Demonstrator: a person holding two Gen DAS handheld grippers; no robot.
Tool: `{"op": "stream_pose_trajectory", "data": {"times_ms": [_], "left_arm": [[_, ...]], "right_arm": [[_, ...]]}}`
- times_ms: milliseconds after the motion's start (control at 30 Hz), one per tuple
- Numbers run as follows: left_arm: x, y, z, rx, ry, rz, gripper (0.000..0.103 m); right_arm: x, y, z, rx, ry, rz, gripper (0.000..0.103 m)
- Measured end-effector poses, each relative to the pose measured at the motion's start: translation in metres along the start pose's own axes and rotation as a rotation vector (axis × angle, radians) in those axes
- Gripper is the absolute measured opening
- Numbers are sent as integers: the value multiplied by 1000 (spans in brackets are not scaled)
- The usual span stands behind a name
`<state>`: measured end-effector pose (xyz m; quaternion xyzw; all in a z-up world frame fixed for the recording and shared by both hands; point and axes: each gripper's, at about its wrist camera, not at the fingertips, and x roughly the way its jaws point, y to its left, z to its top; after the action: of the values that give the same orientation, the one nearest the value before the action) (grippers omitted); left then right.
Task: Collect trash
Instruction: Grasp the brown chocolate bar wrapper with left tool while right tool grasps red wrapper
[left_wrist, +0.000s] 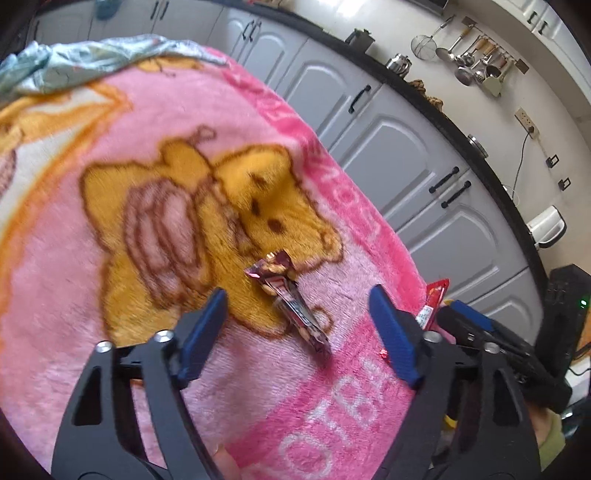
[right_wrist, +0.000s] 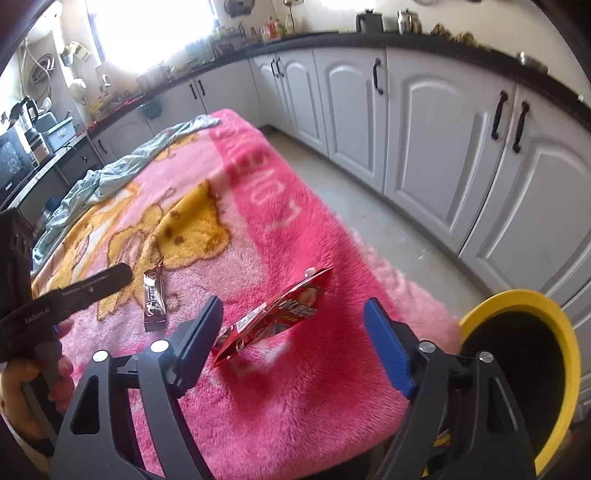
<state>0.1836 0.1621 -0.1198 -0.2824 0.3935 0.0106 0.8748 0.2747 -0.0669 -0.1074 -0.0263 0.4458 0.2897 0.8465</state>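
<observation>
Left wrist view: our left tool (left_wrist: 295, 325), jaws spread and empty, hovers over the brown snack wrapper (left_wrist: 291, 301) lying on the pink blanket (left_wrist: 92, 280), so we judge the pick is starting; right tool (right_wrist: 293, 339) also released above the red wrapper (right_wrist: 277, 317), yellow-rimmed bin (right_wrist: 565, 354) just beside.

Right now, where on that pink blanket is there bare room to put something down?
Plenty: the pink blanket is bare from the red wrapper out to the far lettered border, and across the bear print toward the crumpled blue cloth. It is crowded only near both open hand-held grippers, around the brown wrapper and red wrapper.
</observation>
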Motion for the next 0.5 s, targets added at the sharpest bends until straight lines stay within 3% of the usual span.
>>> {"op": "stream_pose_trajectory", "data": {"times_ms": [67,133,233,333,500], "left_arm": [[6,-3,-2,-6,17,-9,55],[14,-6,-2,1,32,4,49],[23,-8,0,15,42,34,38],[28,-8,1,45,33,88,21],[26,-3,0,60,30,90,13]], "right_arm": [[11,-2,1,15,24,12,67],[21,-6,1,40,55,28,47],[26,-10,-2,66,64,53,38],[18,-12,-6,64,49,62,31],[0,-17,-10,69,20,75,28]]}}
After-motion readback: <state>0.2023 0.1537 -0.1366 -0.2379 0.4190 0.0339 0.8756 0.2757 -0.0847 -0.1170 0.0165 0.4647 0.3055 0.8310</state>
